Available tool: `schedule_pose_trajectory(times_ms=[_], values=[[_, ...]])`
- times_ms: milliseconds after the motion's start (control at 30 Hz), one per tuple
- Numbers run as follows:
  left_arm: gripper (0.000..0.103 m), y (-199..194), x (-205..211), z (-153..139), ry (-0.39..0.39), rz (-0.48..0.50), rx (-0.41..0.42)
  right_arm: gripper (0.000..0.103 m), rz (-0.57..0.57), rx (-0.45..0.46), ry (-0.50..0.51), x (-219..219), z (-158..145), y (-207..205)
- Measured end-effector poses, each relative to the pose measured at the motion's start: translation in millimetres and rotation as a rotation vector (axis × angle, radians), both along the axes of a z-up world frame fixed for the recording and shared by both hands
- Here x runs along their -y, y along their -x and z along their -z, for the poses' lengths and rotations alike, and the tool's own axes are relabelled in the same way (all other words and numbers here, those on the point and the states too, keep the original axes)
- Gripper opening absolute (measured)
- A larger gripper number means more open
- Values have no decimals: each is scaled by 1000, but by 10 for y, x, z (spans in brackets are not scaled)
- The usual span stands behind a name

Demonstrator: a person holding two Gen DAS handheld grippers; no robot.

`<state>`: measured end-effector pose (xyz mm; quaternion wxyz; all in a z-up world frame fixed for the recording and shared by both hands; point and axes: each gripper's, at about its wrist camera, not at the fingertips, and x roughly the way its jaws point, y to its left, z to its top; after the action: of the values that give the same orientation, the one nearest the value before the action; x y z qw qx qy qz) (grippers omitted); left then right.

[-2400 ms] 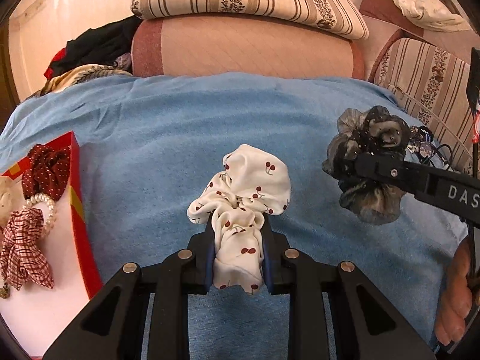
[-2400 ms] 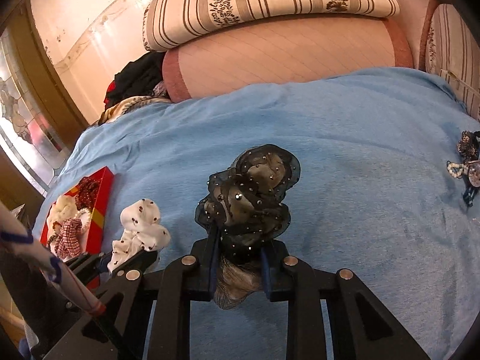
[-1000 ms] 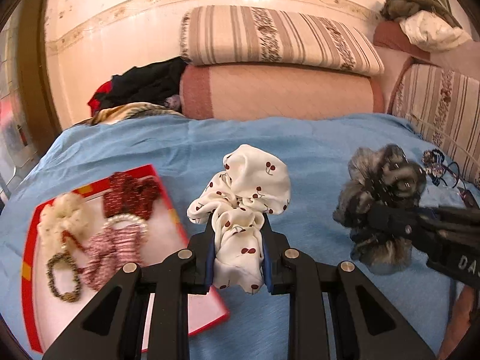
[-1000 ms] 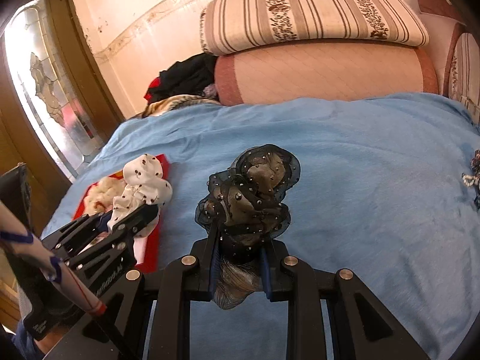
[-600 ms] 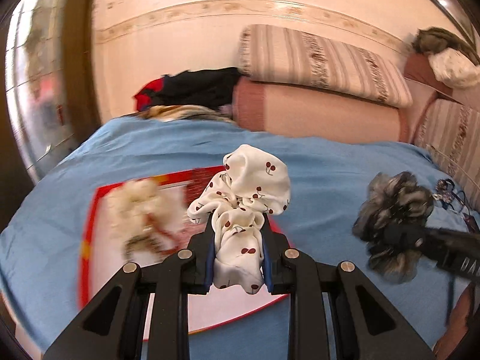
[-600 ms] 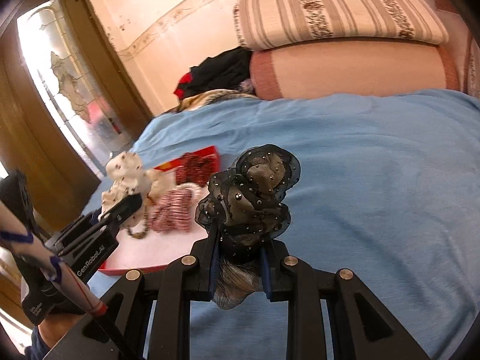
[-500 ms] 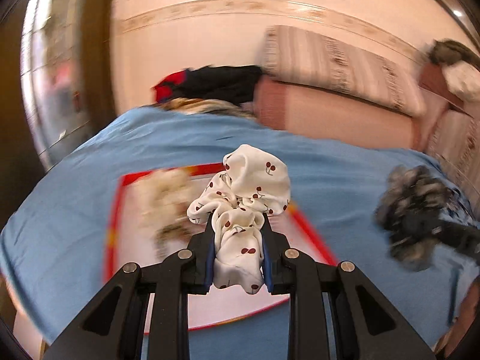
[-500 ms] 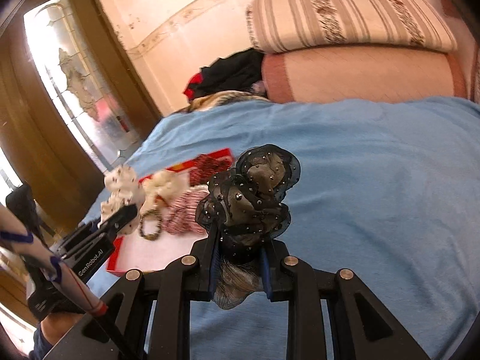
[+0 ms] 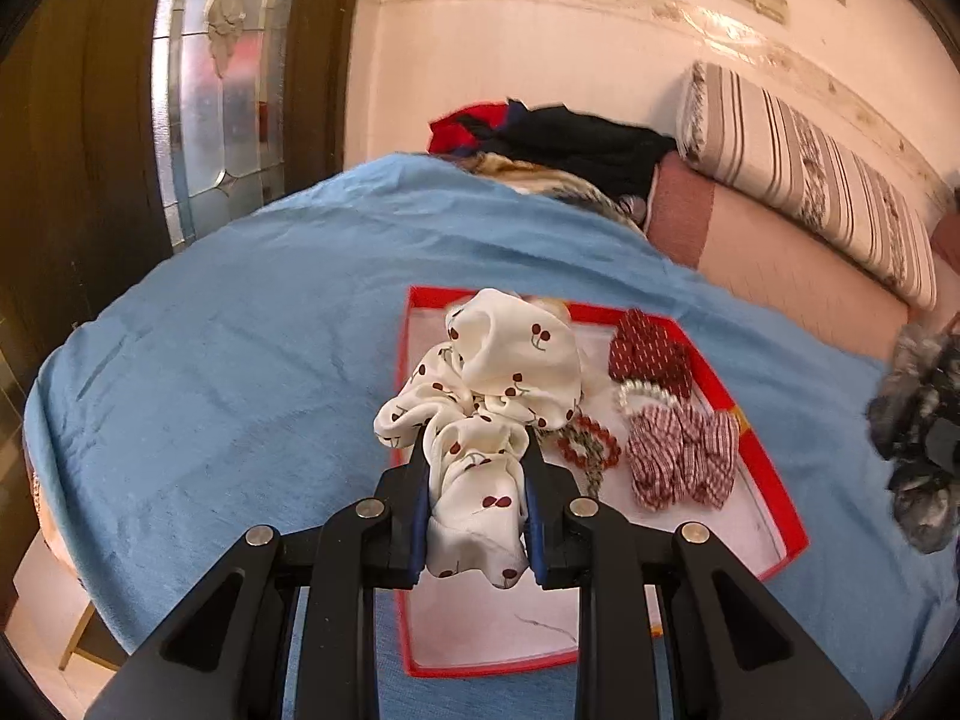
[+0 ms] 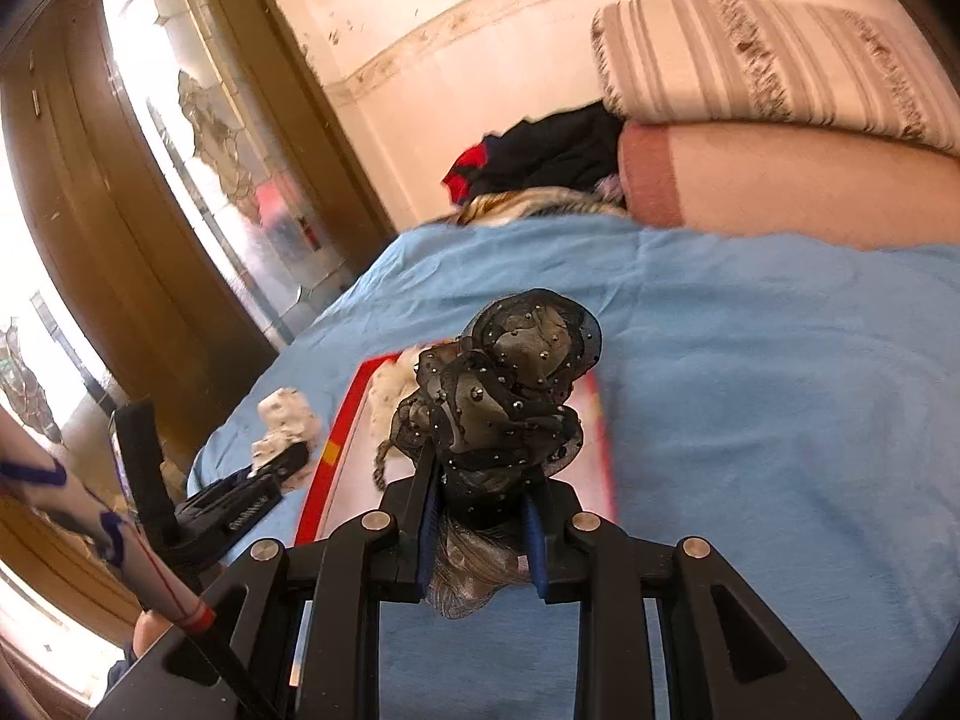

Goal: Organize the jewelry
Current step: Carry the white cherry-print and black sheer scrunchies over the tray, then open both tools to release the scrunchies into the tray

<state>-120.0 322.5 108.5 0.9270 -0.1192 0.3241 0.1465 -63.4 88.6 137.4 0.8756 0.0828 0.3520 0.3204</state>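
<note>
My left gripper (image 9: pixel 478 483) is shut on a white cherry-print scrunchie (image 9: pixel 489 387) and holds it above the red tray (image 9: pixel 774 492) on the blue blanket. The tray holds a dark red scrunchie (image 9: pixel 651 354), a plaid scrunchie (image 9: pixel 684 465), a pearl band (image 9: pixel 651 390) and a beaded bracelet (image 9: pixel 585 447). My right gripper (image 10: pixel 480 495) is shut on a black and grey beaded scrunchie (image 10: pixel 501 387), above the tray's (image 10: pixel 333 450) near side. That scrunchie also shows at the right edge of the left wrist view (image 9: pixel 918 432). The left gripper shows at lower left of the right wrist view (image 10: pixel 273 462).
The blue blanket (image 9: pixel 240 360) covers the bed. A pink bolster (image 9: pixel 780 258) and a striped pillow (image 9: pixel 810 180) lie at the back, with dark clothes (image 9: pixel 558 138) beside them. A wooden door with glass panels (image 9: pixel 204 78) stands left of the bed edge.
Both grippers have swung left with their scrunchies. The red tray now sits directly under and ahead of them, and the door has come into view.
</note>
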Motion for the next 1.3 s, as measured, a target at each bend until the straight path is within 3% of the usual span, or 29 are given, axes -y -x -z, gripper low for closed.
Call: schedule_pose_trajectory(times_ms=[267, 600, 1300], values=[[24, -259, 146, 288, 28, 43, -109, 28, -62, -100, 67, -430, 460, -195], [24, -368, 297, 440, 20, 75, -175, 28, -69, -185, 118, -627, 884, -402], [26, -471, 336, 512, -21, 55, -207, 32, -33, -203, 155, -626, 1050, -567]])
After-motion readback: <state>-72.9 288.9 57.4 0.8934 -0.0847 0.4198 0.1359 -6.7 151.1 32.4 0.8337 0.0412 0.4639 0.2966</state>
